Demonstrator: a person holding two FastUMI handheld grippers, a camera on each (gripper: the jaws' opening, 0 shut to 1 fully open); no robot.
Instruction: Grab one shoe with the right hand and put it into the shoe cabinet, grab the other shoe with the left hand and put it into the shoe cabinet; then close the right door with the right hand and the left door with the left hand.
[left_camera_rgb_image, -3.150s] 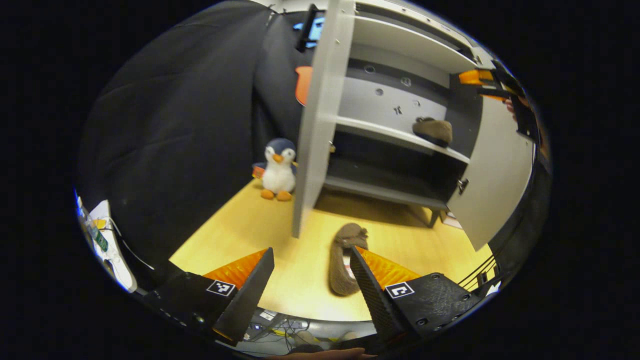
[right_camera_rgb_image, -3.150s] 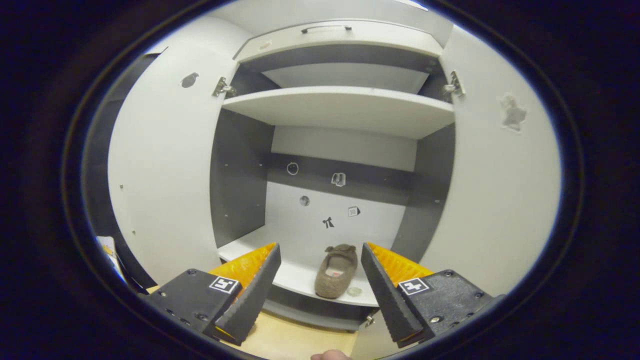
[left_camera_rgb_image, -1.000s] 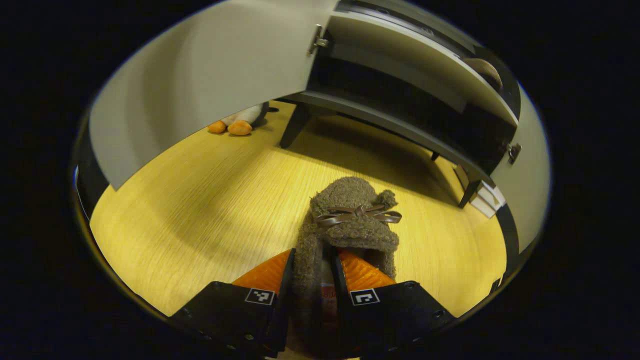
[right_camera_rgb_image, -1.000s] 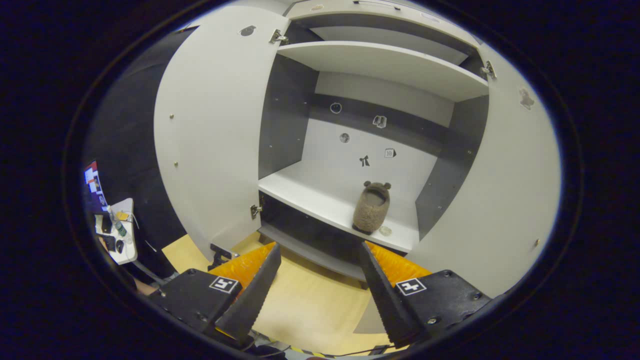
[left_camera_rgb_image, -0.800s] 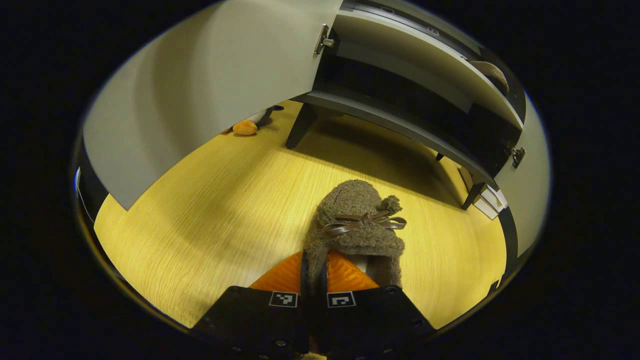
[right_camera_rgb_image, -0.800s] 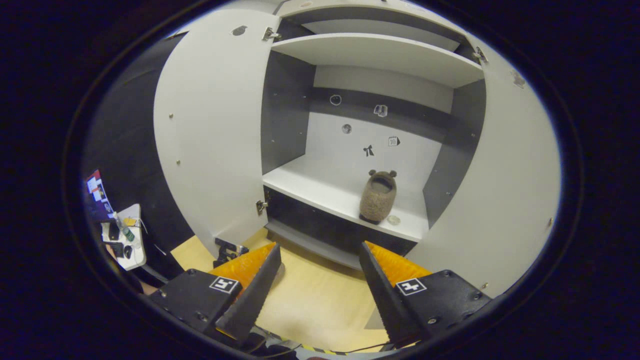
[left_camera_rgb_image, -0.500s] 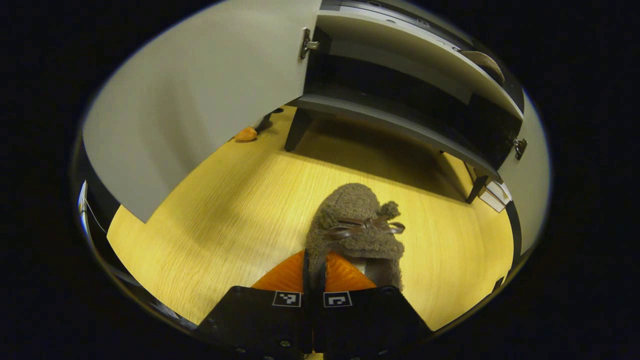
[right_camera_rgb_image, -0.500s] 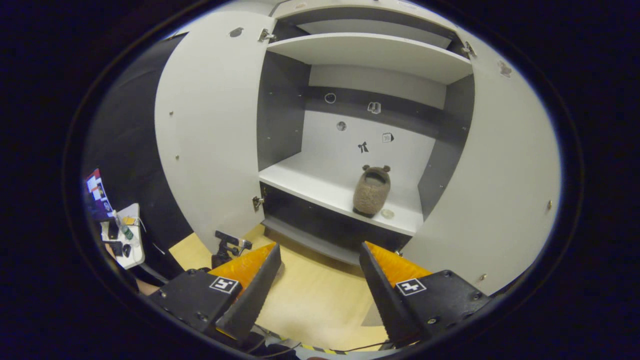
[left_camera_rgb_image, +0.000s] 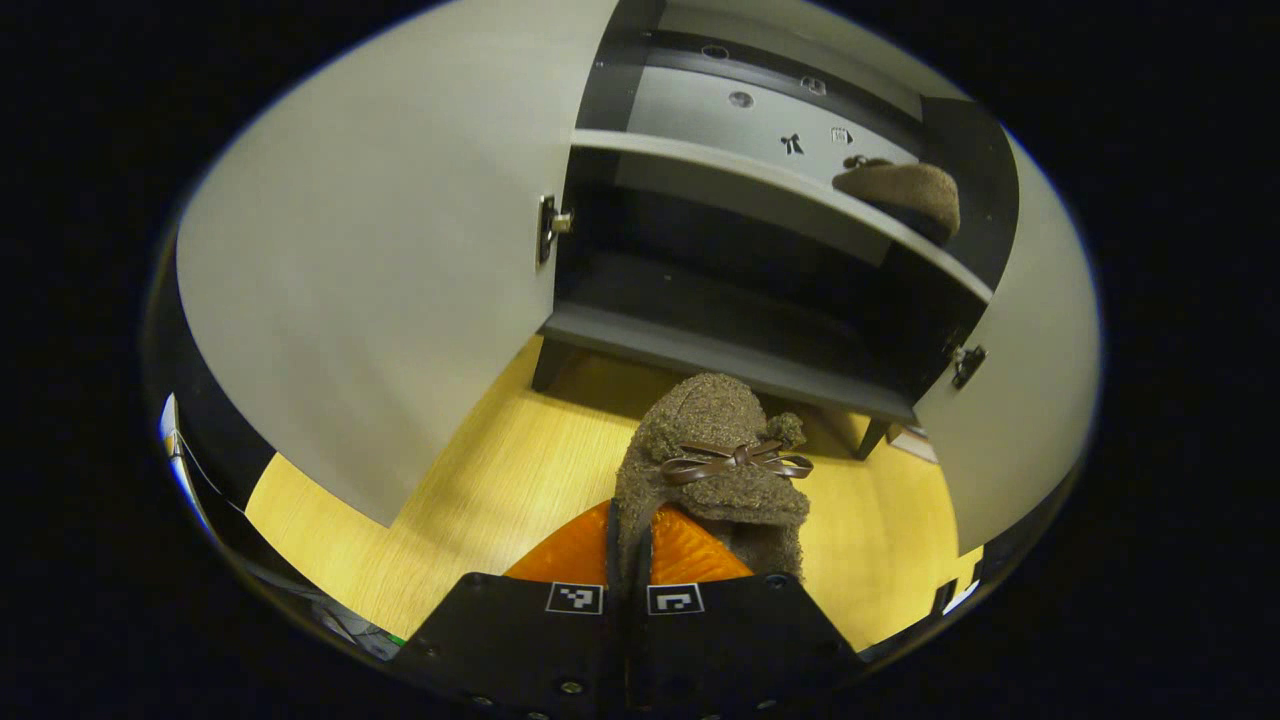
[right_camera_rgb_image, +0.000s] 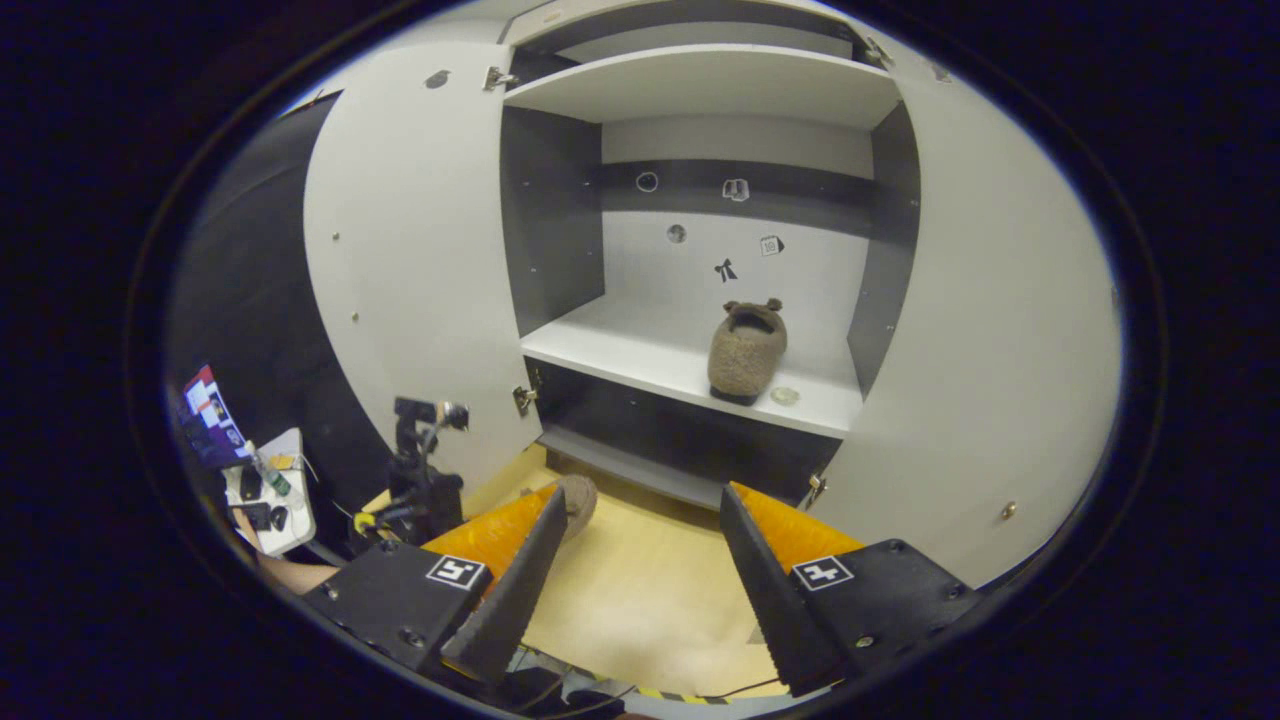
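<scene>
Meanwhile the left gripper (left_camera_rgb_image: 629, 560) pinched a brown slipper (left_camera_rgb_image: 712, 460) above the floor (left_camera_rgb_image: 480, 490) — the right gripper (right_camera_rgb_image: 640, 560) gaped, holding nothing.

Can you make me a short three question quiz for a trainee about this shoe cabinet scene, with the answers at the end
1. True or false: the left gripper is shut on a brown shoe.
2. Where is the other shoe? A) on the floor B) on the white shelf inside the shoe cabinet C) between the right gripper's fingers
3. Fill in: both cabinet doors, the left door and the right door, stand ____.

Key:
1. True. Both fingers press on its heel end.
2. B. It sits toward the shelf's right side; the right gripper is open and holds nothing.
3. Open.
</scene>
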